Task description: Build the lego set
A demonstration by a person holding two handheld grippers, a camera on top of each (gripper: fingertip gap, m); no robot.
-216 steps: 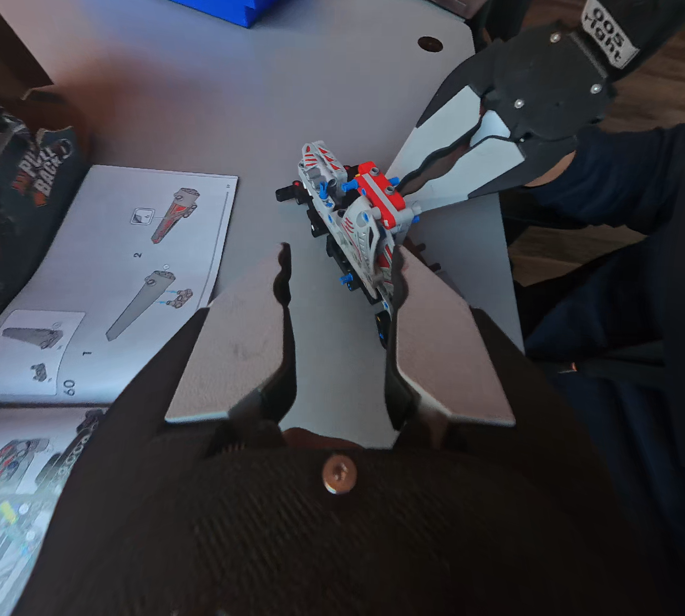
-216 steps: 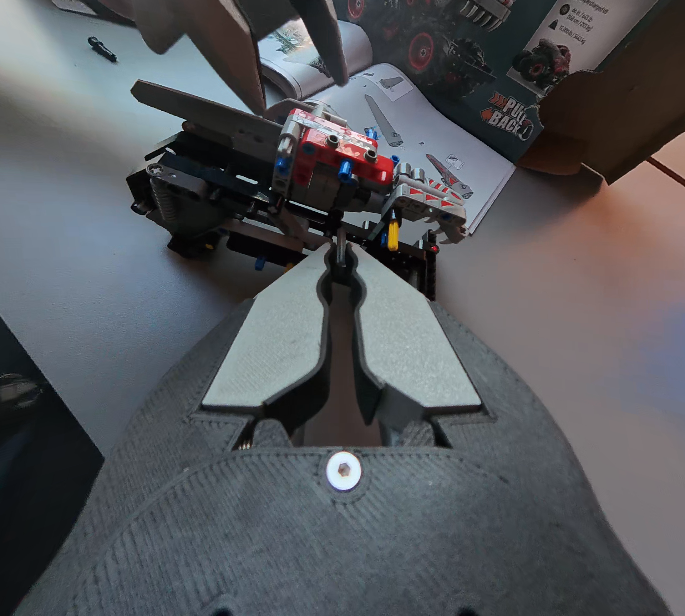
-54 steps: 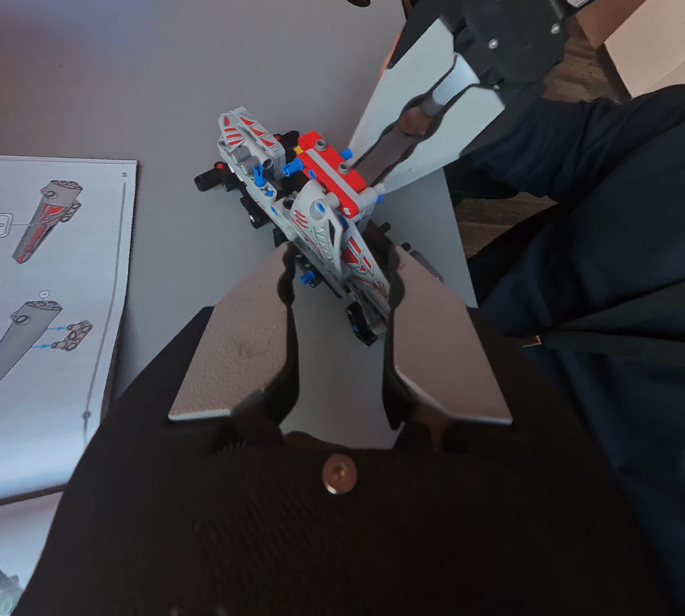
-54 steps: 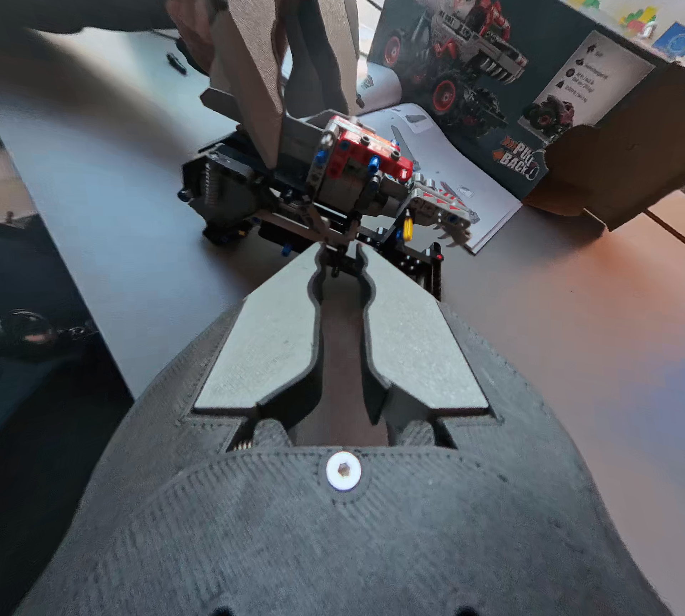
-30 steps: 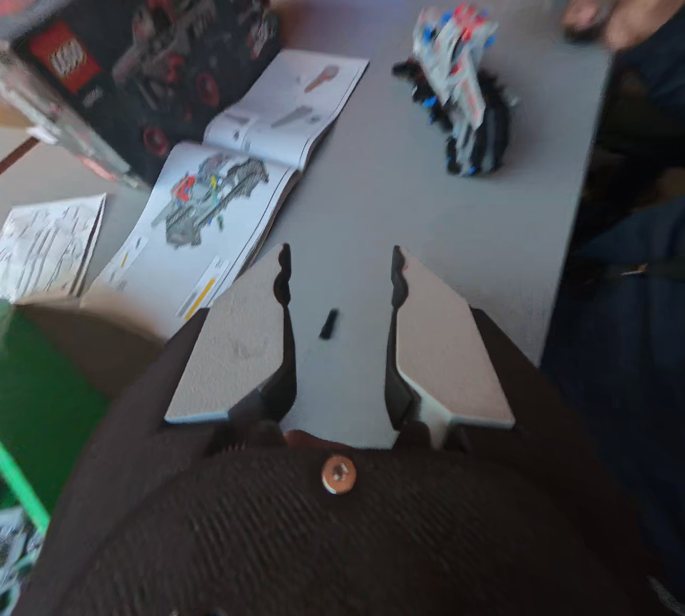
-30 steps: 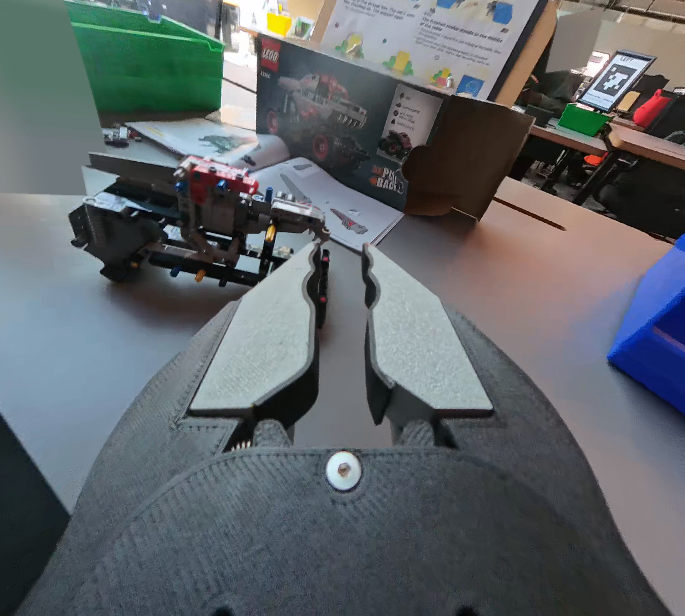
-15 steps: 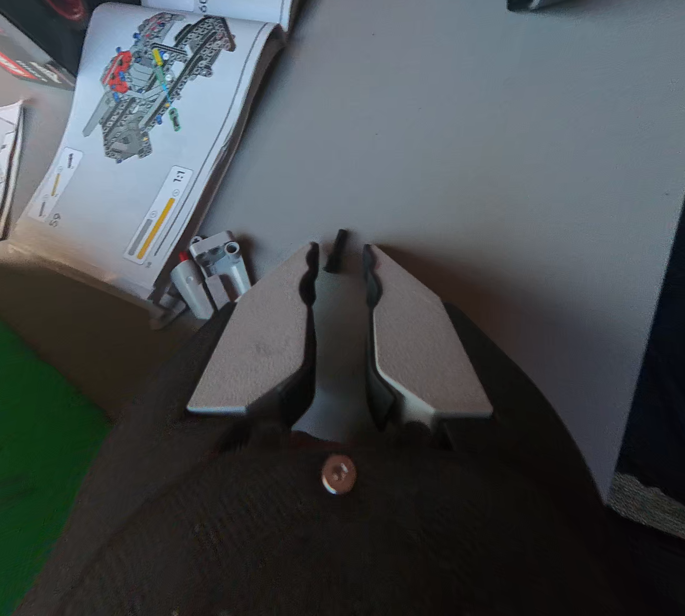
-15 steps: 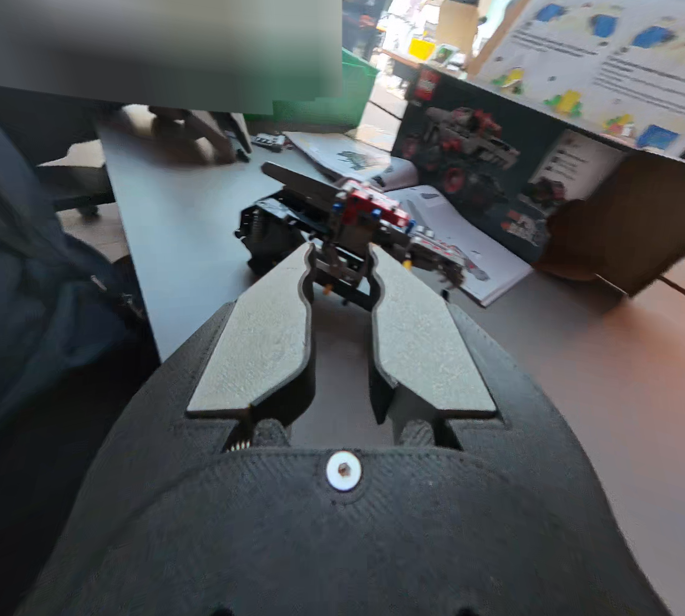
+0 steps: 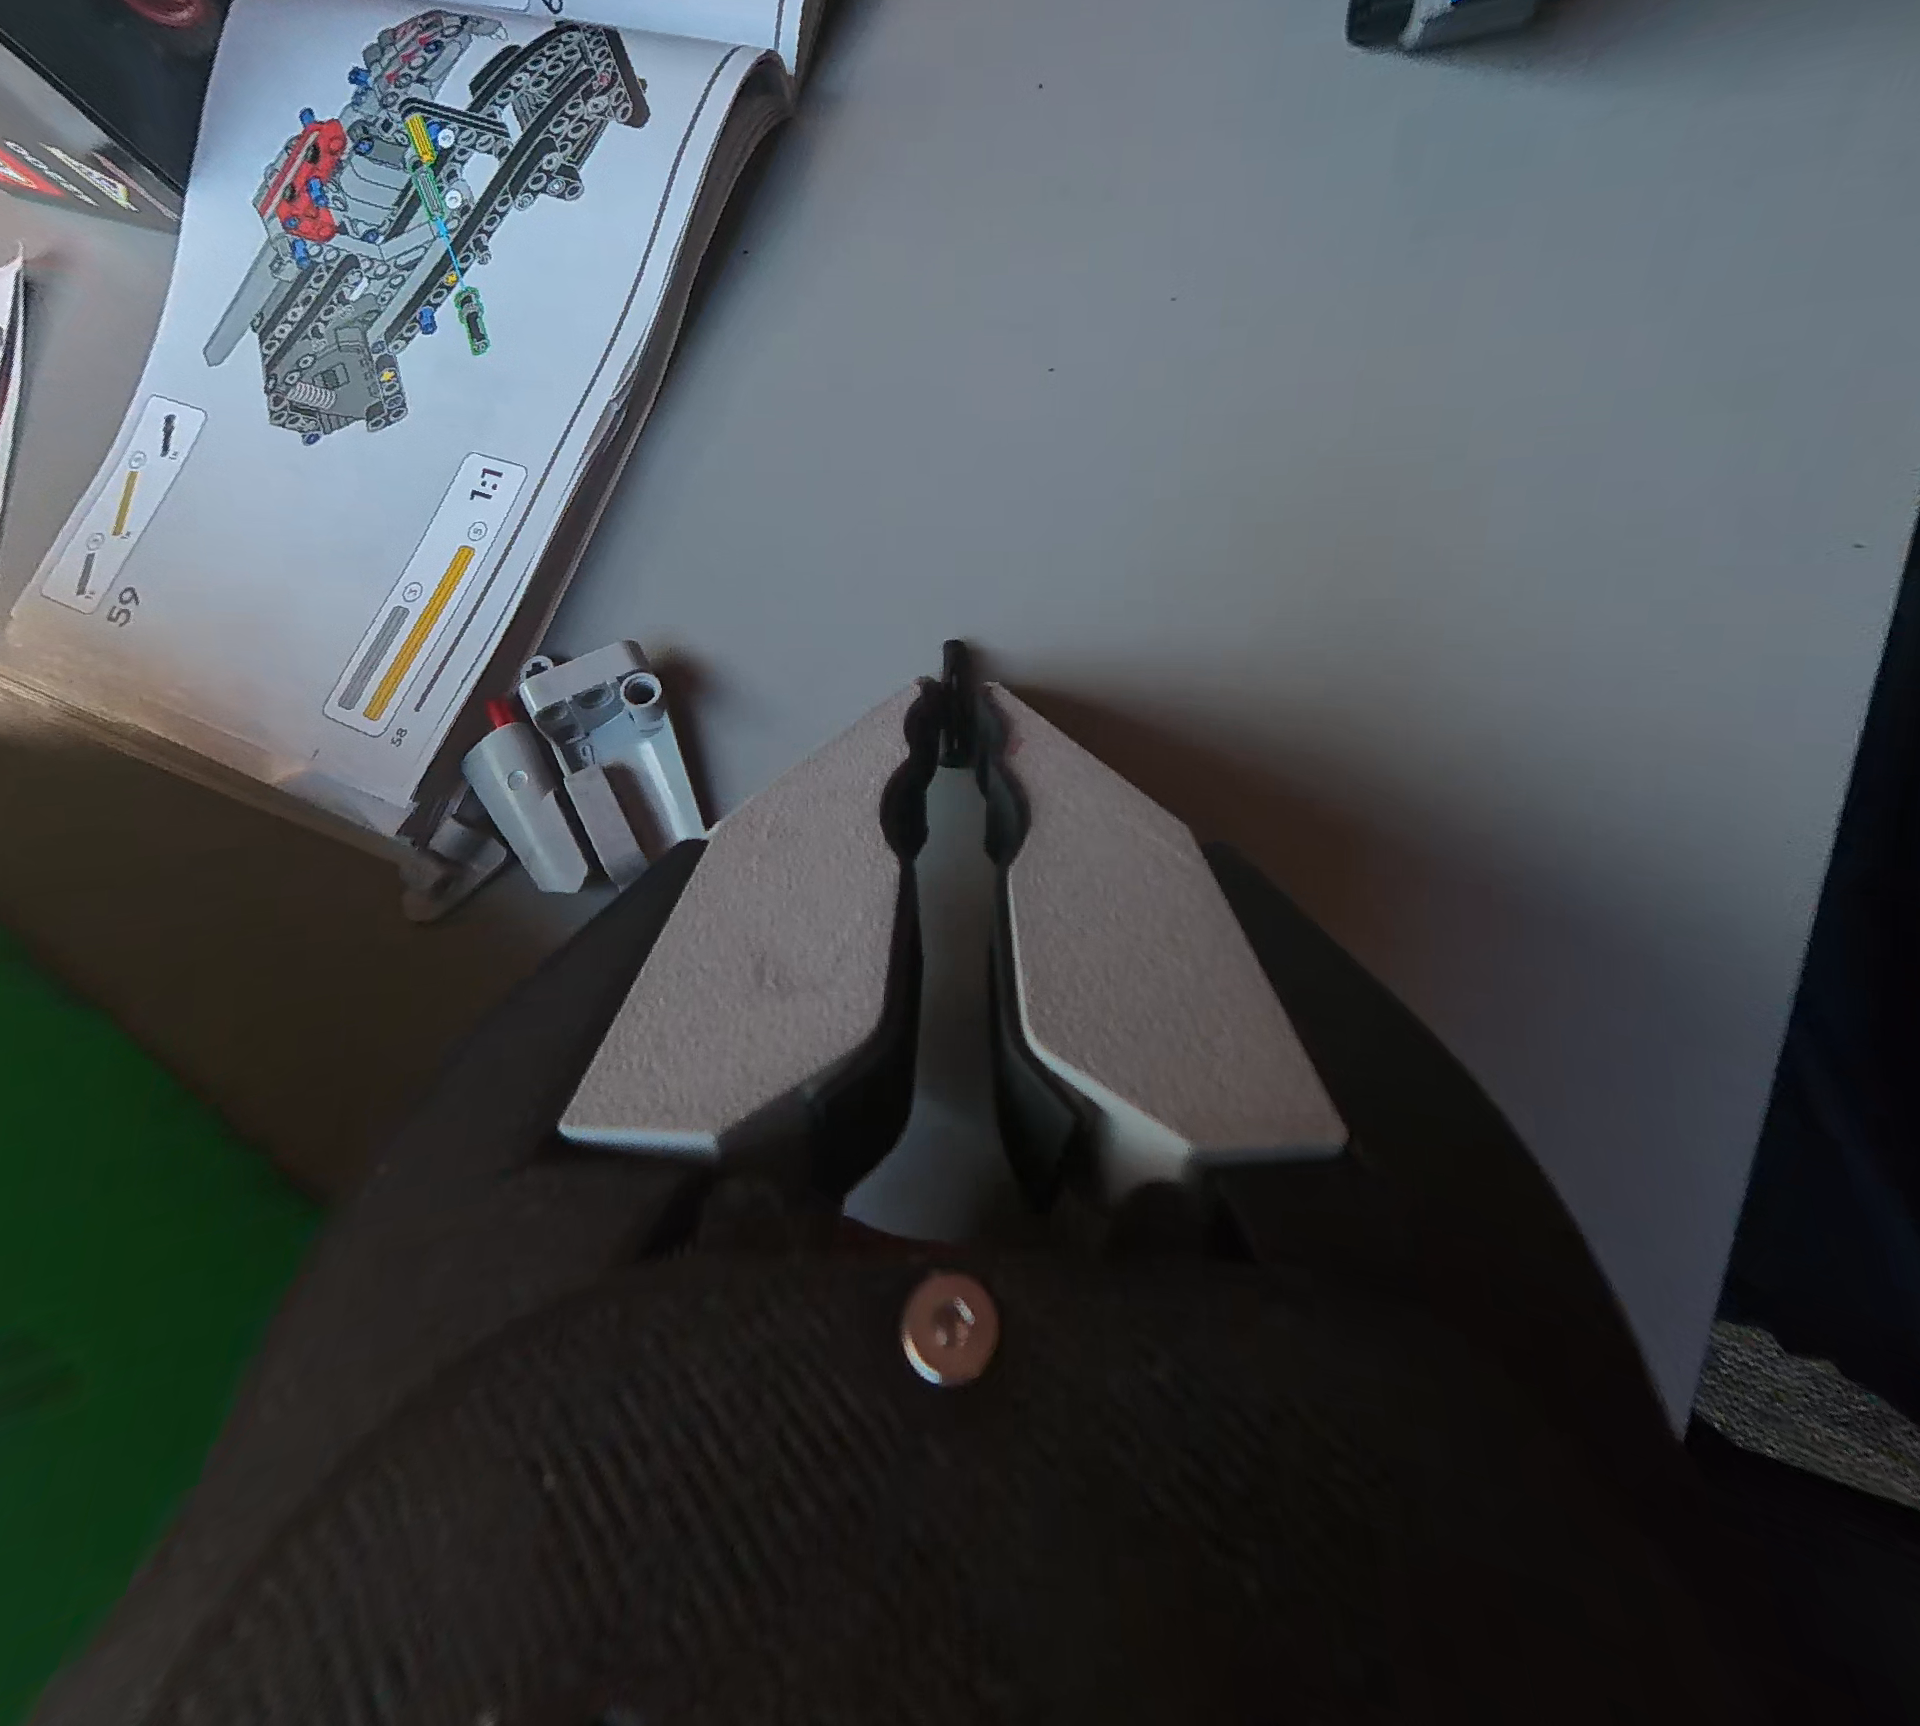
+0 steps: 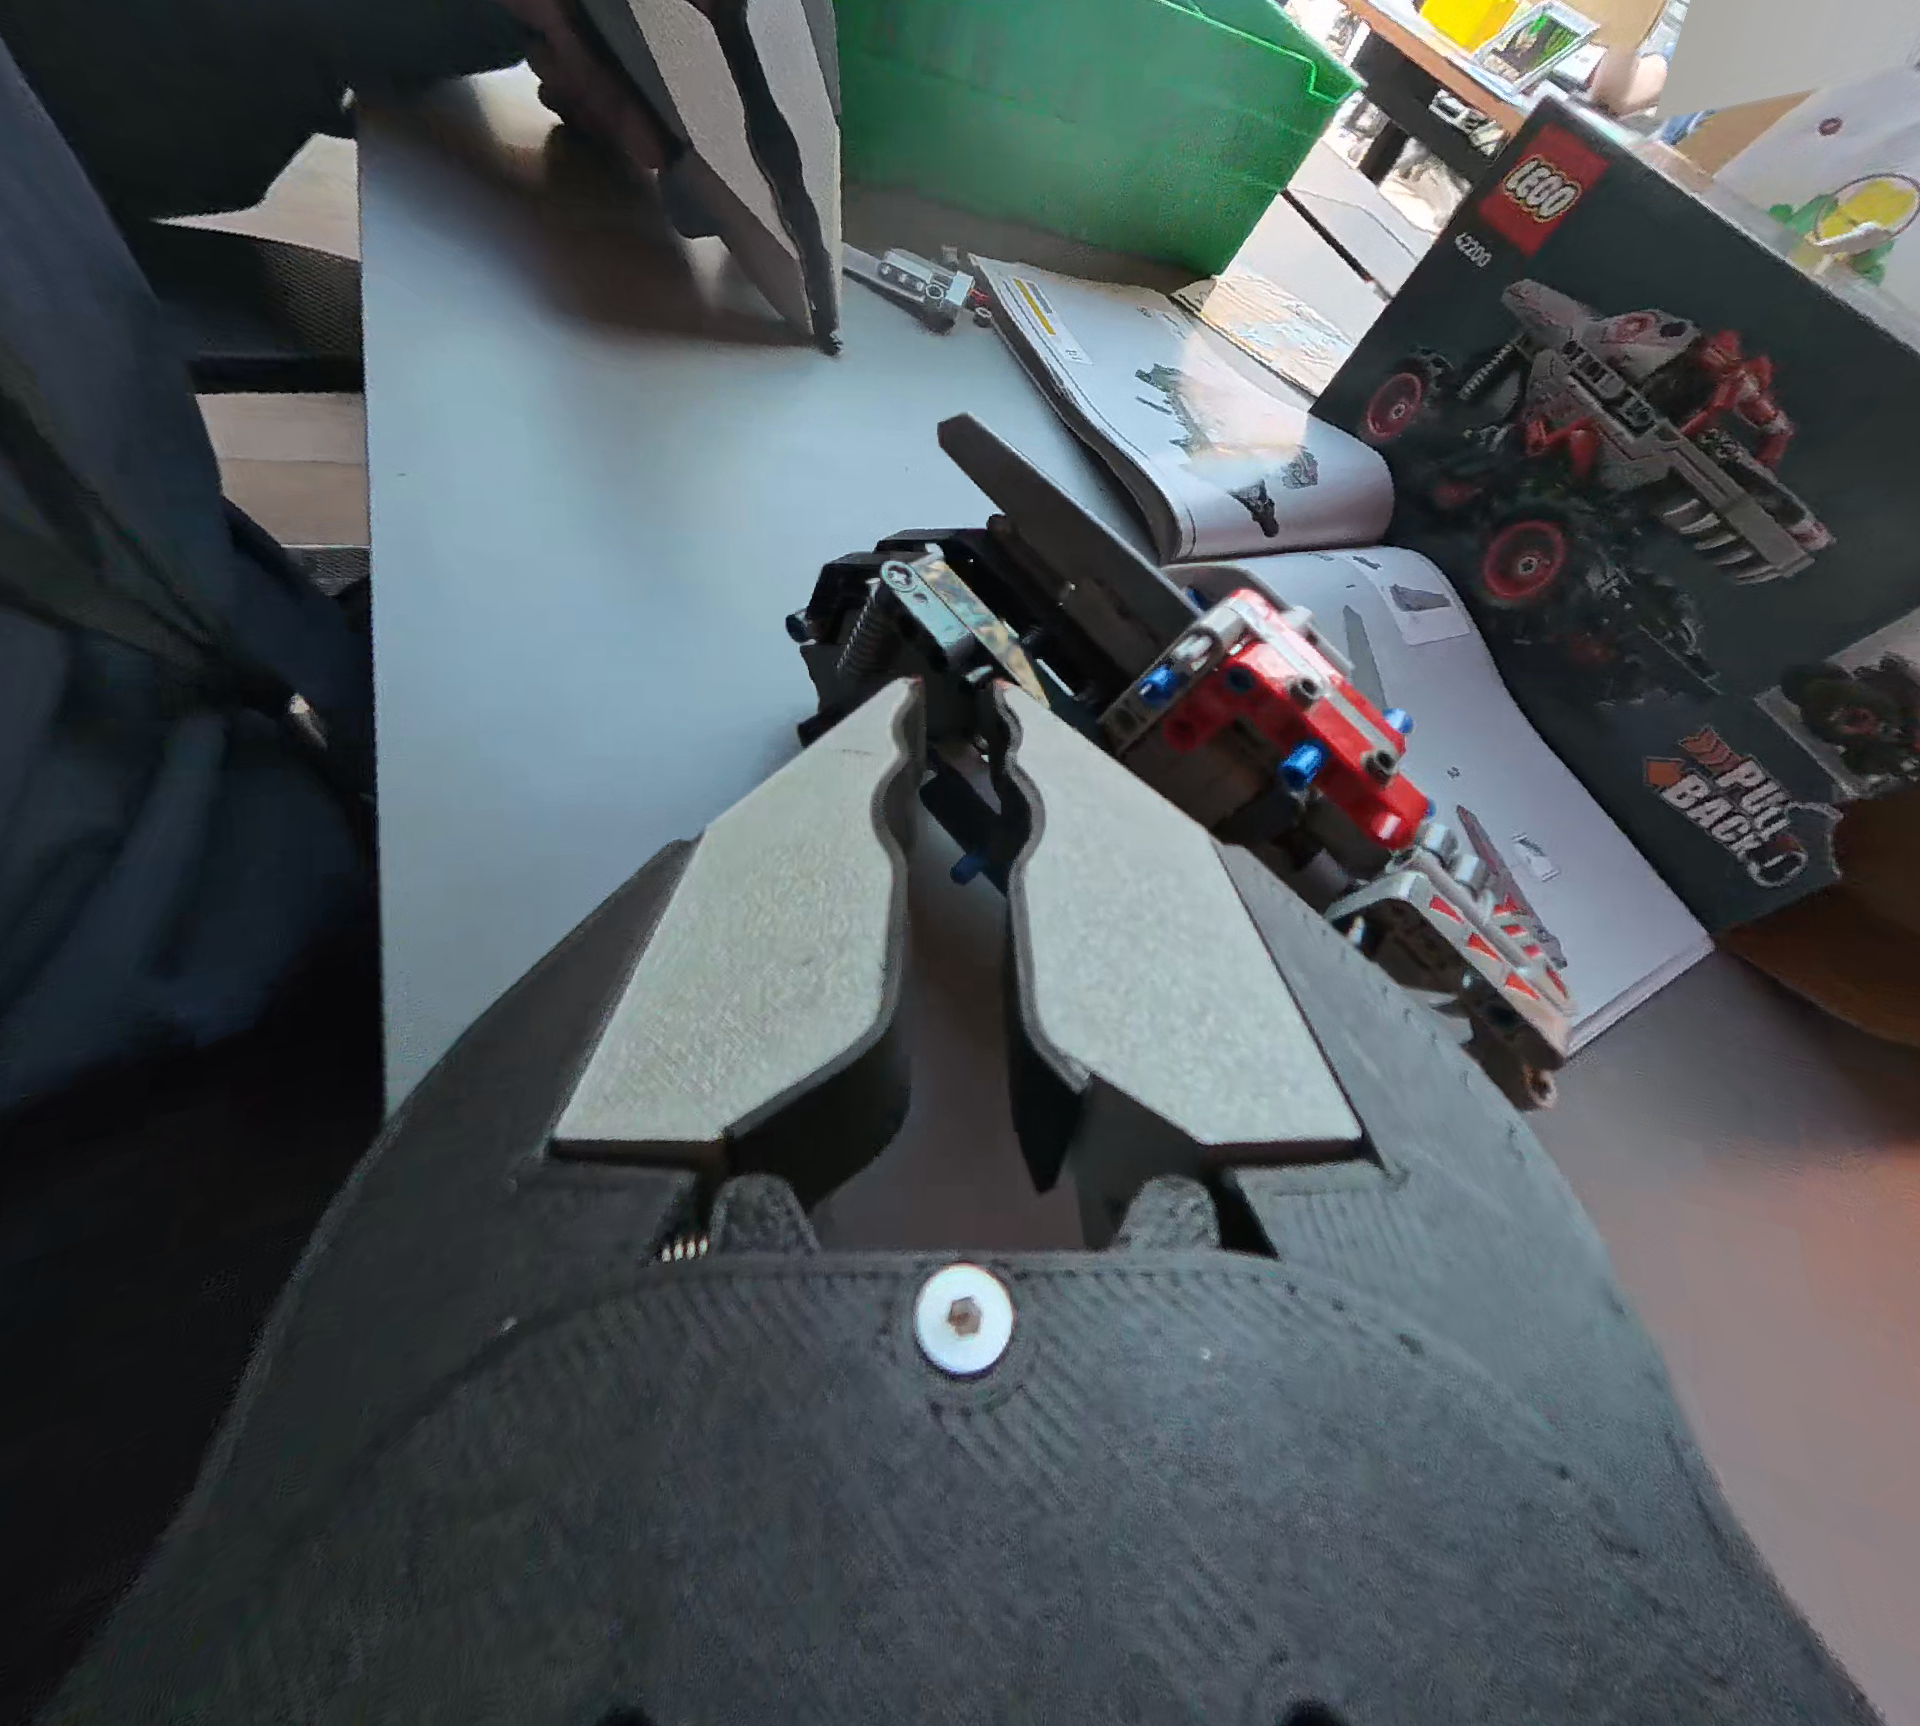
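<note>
Grey worktop (image 9: 1299, 346) carries the half-built truck (image 10: 1195, 700) mid-frame, my right gripper (image 10: 961, 720) half-spread at its chassis, while my left gripper (image 9: 954, 720) pinches a black pin (image 9: 953, 674): next, carry it over and seat it.

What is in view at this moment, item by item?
pin: one, black, on the table, pinched at the left gripper's tips.
model: one, black, grey and red, mid-table at the right gripper's tips.
booklet: one, white, open, left of the pin.
loose parts: a few, grey, by the booklet's near corner.
box: one, dark, standing behind the booklet.
bin: one, green, at the far end.
table: one, grey.
left gripper: shut on the pin.
right gripper: jaws narrowly apart around the model's black frame.
</note>
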